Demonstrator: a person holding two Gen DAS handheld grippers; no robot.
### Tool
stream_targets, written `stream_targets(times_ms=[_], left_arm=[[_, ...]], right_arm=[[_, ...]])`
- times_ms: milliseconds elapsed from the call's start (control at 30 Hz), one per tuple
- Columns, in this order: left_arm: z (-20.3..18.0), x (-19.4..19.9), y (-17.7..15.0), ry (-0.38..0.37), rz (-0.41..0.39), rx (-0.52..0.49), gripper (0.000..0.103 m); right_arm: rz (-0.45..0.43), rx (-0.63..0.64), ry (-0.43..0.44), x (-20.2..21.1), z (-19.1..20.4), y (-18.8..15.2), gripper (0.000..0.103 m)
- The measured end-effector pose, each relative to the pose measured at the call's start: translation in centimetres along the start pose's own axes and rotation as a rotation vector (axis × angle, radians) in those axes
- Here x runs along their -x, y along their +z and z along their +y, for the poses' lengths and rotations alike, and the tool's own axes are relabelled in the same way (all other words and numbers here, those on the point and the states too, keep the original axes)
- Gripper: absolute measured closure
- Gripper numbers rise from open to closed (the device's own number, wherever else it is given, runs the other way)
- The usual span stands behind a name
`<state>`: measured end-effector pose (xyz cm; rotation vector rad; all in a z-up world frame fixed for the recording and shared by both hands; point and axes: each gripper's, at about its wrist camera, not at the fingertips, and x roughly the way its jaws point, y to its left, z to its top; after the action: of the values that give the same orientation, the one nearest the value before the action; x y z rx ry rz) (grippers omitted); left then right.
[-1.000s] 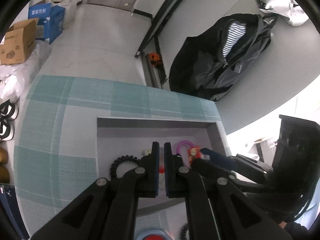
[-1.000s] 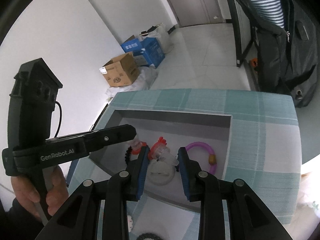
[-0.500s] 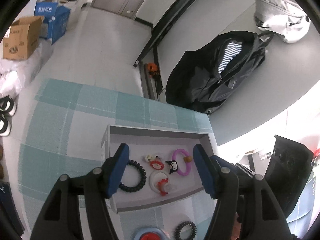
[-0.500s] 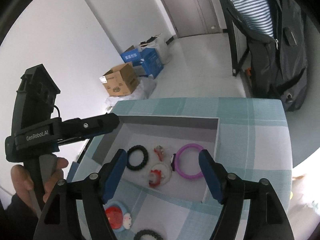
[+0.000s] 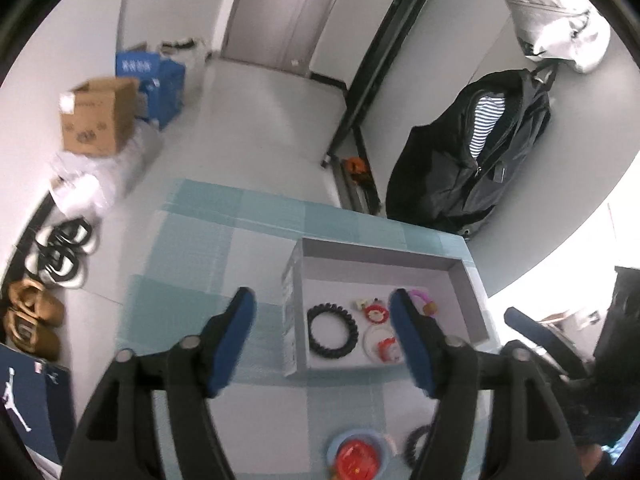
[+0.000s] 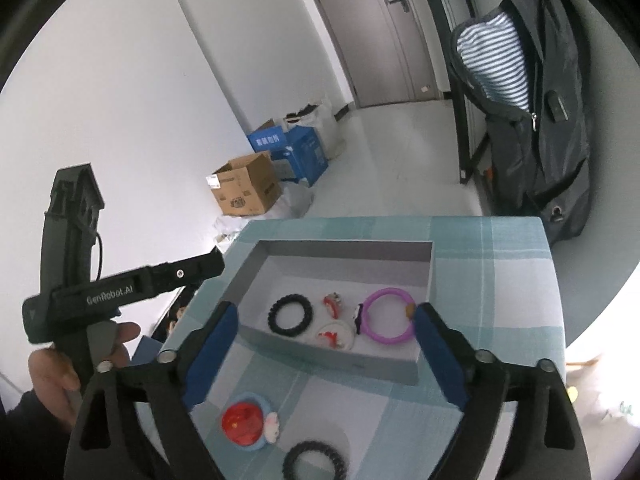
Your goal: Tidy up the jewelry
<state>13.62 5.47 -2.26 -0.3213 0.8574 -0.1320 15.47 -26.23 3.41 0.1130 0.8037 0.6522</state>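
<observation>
your left gripper [image 5: 322, 334] hangs above the checked tablecloth [image 6: 516, 280] with its jaws wide apart and empty. in the grey tray [image 6: 348, 250], left to right, lie a black coil hair tie [image 6: 290, 315], a small red clip [image 6: 332, 304], a round white-and-red piece [image 6: 335, 335] and a purple bracelet [image 6: 387, 316]. your right gripper [image 6: 324, 354] is spread and empty too. i judge you mostly done: a red-and-blue charm [image 6: 246, 424] and a second black hair tie [image 6: 314, 460] wait outside, just in front of the tray.
</observation>
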Motion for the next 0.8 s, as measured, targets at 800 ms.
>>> stream_targets(times_ms=[800], left_arm=[[-0.4, 2.4, -7.3, 0.103, 0.062, -0.02, 0.018]], right_arm=[[0.056, 0.053, -0.105, 4.3, 1.6, -7.2, 0.0]])
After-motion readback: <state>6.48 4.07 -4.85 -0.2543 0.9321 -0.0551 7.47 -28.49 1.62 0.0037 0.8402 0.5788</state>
